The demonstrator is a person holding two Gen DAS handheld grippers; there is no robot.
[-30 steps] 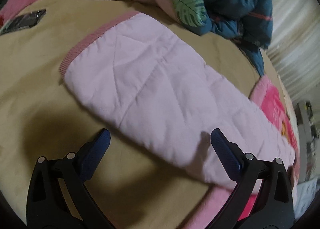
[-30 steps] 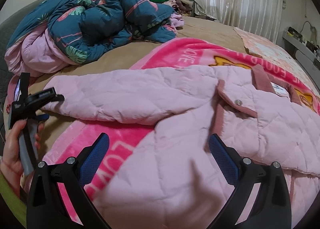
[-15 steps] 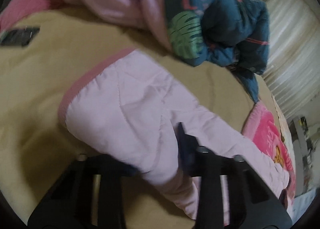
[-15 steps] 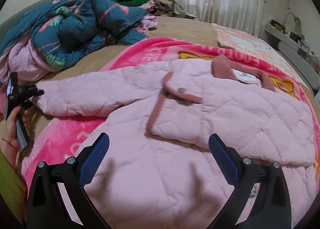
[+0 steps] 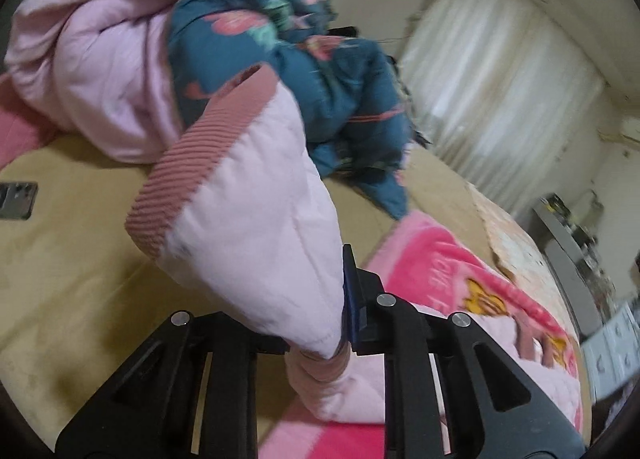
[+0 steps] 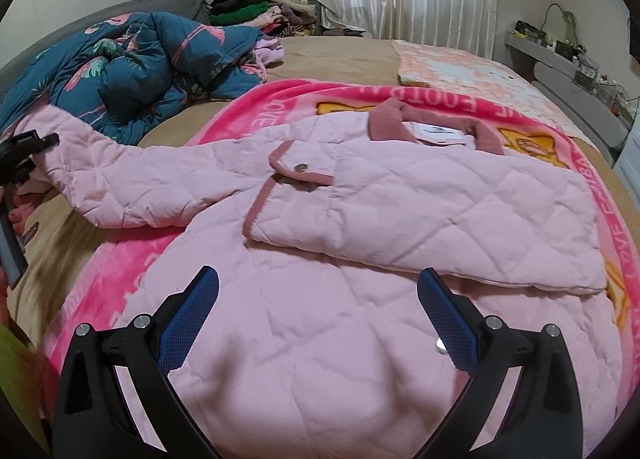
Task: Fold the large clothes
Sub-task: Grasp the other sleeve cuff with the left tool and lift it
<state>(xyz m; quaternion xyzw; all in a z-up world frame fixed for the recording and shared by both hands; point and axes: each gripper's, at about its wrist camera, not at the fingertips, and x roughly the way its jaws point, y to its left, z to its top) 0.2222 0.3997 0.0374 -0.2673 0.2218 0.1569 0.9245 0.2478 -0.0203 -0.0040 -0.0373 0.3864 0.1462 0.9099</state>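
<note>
The pale pink quilted jacket (image 6: pixel 400 219) lies spread on the bright pink blanket (image 6: pixel 256 115) on the bed. Its sleeve (image 5: pixel 256 227) should be carried across the body without dragging. The left gripper (image 5: pixel 316 319) has just clenched its jaws on the sleeve and holds it raised; the right gripper (image 6: pixel 316 319) hovers over the hem, jaws released.

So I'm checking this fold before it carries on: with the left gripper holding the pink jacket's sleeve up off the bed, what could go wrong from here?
1. The left gripper is shut on a bunched edge of the sleeve; the padded fabric might slip out mid-fold.
2. The right gripper hangs open over the jacket body, pinning nothing, so pulling the sleeve could drag the already folded right panel askew.
3. The lifted cuff is close to the crumpled duvet and might snag.
</note>
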